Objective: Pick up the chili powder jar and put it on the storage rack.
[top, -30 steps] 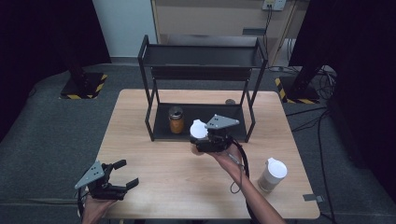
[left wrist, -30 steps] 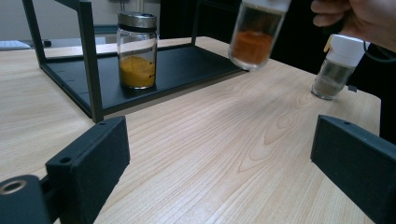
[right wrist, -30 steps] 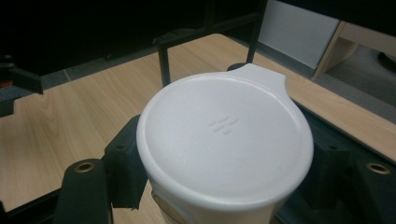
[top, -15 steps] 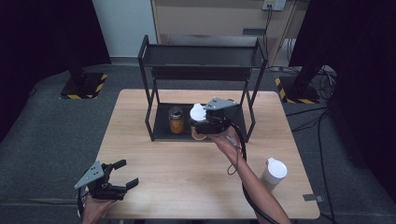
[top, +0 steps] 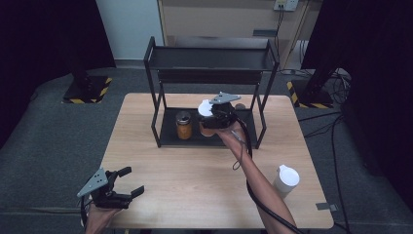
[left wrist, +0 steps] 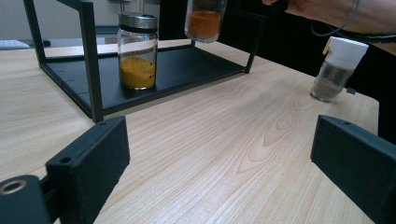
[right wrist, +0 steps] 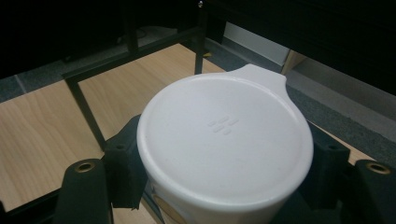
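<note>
So the right tool [top: 213,118] was clamped on a white-lidded spice jar [top: 206,117] with orange powder in it, held just at the front of the black metal rack [top: 212,58] near the middle of the high view. In the left gripper view the jar's bottom [left wrist: 204,21] hung at the top of the frame, clear of the rack's lower shelf [left wrist: 154,77]. The right gripper view was mostly white lid [right wrist: 224,140], with the jaws pressed on both sides.

Right beside it, on the lower shelf, sat a glass jar of yellow powder with a metal cap [top: 183,125], pretty close to the held one's left. The rack's front posts stood on either side of that gap.

Another white-capped shaker [top: 285,181] stood on the bench [top: 195,175] at lower right, well apart from the rack.

The left tool [top: 127,184] rested in the lower left corner, jaws wide apart, nothing between them.
</note>
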A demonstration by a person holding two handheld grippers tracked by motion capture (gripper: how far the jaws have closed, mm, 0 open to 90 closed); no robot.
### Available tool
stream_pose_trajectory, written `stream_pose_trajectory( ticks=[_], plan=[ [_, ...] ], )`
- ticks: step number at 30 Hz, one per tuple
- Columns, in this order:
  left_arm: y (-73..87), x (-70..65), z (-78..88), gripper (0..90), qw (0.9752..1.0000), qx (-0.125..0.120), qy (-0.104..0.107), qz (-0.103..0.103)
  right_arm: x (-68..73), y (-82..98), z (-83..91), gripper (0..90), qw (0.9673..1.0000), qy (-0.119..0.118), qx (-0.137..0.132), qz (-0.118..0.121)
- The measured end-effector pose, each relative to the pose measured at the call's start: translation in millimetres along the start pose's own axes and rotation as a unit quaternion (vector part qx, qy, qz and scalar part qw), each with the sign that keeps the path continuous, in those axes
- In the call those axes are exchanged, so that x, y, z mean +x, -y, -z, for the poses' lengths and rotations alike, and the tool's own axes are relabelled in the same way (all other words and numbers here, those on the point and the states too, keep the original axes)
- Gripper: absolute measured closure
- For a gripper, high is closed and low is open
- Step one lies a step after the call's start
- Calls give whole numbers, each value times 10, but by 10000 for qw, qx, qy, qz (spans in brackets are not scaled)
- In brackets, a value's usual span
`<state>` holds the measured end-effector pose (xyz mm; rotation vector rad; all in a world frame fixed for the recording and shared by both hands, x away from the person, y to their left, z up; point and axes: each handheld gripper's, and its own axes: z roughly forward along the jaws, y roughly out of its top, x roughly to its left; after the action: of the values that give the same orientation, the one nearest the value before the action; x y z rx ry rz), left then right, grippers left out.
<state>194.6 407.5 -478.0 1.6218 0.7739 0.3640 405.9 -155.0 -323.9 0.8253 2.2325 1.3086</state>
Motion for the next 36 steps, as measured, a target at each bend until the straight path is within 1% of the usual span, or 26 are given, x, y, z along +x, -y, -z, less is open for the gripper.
stream_pose_trajectory(
  ticks=[5, 10, 15, 17, 20, 22, 23, 27, 33, 36],
  plan=[
    [2, 2, 1, 39, 10000, -5, 0, 7, -55, 38, -107, 308, 9999, 88, 24, -135],
    [5, 5, 1, 39, 10000, -11, 5, 12, -90, 134, -217, 308, 9997, 150, 45, -187],
    [5, 5, 0, 39, 10000, -10, 2, 17, -115, 222, -321, 308, 9995, 121, 73, -282],
    [6, 5, 2, 39, 10000, -12, 1, 17, -132, 250, -365, 308, 9994, 66, 89, -319],
    [8, 8, 0, 39, 10000, -12, 2, 30, -144, 282, -423, 308, 9995, 44, 116, -288],
    [8, 8, 0, 39, 10000, -12, 3, 25, -153, 301, -452, 308, 9994, 21, 138, -319],
    [9, 9, 1, 39, 10000, -14, 7, 23, -163, 317, -467, 308, 9995, 13, 129, -289],
    [9, 9, -2, 39, 10000, -12, 7, 29, -185, 341, -504, 308, 9993, 29, 195, -327],
    [10, 10, -3, 39, 10000, -10, 5, 35, -214, 402, -546, 308, 9990, -11, 193, -400],
    [10, 9, -3, 39, 10000, -9, 5, 32, -224, 424, -576, 308, 9991, -33, 198, -381]
  ],
)
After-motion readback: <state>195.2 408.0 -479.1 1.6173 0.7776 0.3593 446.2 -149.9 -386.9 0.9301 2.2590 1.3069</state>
